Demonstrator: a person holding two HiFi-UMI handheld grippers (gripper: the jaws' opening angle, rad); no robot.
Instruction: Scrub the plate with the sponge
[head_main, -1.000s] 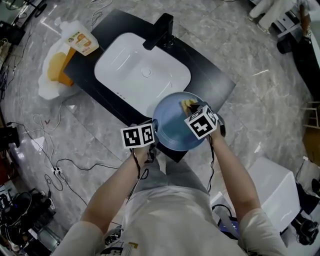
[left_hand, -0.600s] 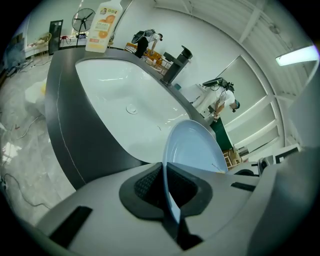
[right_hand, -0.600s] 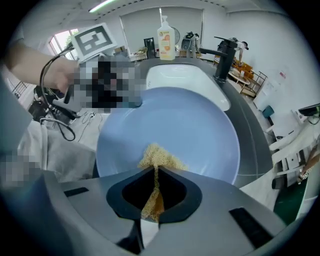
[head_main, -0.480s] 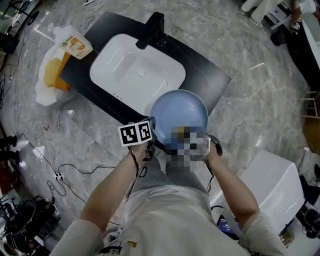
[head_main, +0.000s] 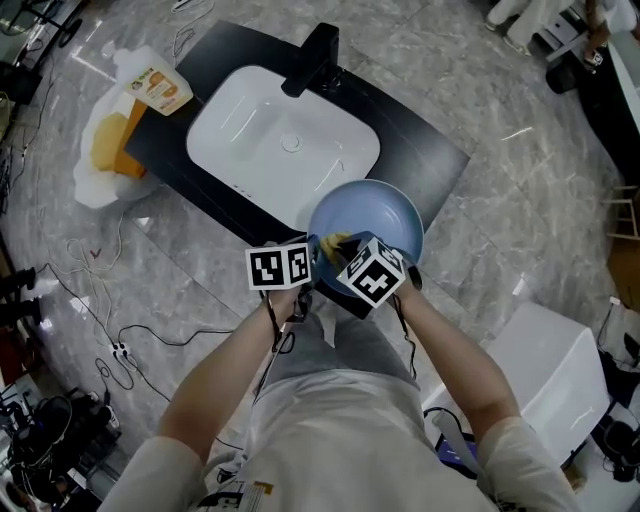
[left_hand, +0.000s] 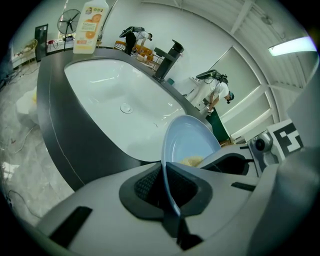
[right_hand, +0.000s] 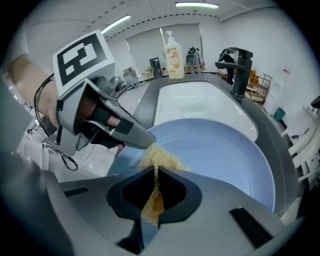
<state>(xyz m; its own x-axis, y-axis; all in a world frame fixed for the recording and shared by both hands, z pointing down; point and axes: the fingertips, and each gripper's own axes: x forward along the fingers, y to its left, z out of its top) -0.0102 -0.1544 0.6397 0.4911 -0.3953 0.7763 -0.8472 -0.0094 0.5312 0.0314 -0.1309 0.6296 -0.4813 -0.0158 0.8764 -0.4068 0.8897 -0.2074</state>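
A light blue plate (head_main: 375, 218) hangs over the front edge of the sink counter. My left gripper (head_main: 310, 262) is shut on the plate's near-left rim; in the left gripper view the plate (left_hand: 187, 142) stands edge-on between the jaws. My right gripper (head_main: 335, 246) is shut on a yellow sponge (head_main: 331, 241), which presses on the plate's near-left part, close to the left gripper. In the right gripper view the sponge (right_hand: 159, 159) lies on the plate (right_hand: 225, 155) right by the left gripper's tip (right_hand: 142, 141).
A white sink basin (head_main: 283, 140) sits in a black counter (head_main: 430, 150) with a black tap (head_main: 315, 58). A soap bottle (head_main: 158, 86) and an orange thing on a white bag (head_main: 105, 150) lie at the left. Cables (head_main: 110, 340) run over the marble floor.
The right gripper and sponge have slid across the plate from its far middle to the near-left part, close to the left gripper. The left gripper has kept hold of the rim.
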